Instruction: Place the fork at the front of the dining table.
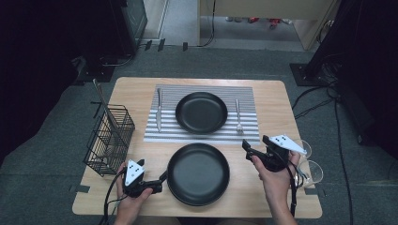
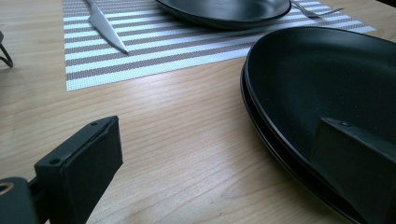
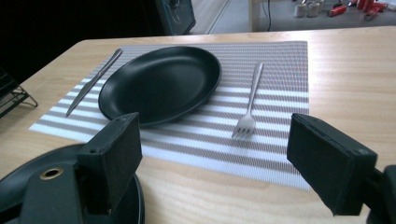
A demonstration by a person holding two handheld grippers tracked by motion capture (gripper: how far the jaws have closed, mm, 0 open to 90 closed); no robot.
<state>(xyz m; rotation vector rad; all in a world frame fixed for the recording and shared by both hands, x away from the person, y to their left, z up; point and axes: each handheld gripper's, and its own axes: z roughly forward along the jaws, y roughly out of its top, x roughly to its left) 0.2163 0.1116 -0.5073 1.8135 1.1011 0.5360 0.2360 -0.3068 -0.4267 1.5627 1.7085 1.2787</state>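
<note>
Left gripper (image 1: pixel 164 177) | fingers spread wide, straddling near plate (image 1: pixel 198 174) rim | right gripper (image 1: pixel 246 146) wide, empty

The wooden table (image 1: pixel 272 101) is being lit evenly from overhead in the high view, while the surroundings at both sides are being left almost black. Soft sheen is being thrown across the near black plate (image 1: pixel 198 174) and the far black plate (image 1: pixel 201 112), without hard glare. Only faint, short shadows are being cast beneath the wire basket (image 1: pixel 109 139). In the left gripper view a pale reflection is being spread over the wood, and the near jaws are being rendered slightly soft. In the right gripper view the striped placemat (image 3: pixel 275 70) is being blurred toward its far edge, and a dark corner is being left at upper left.
</note>
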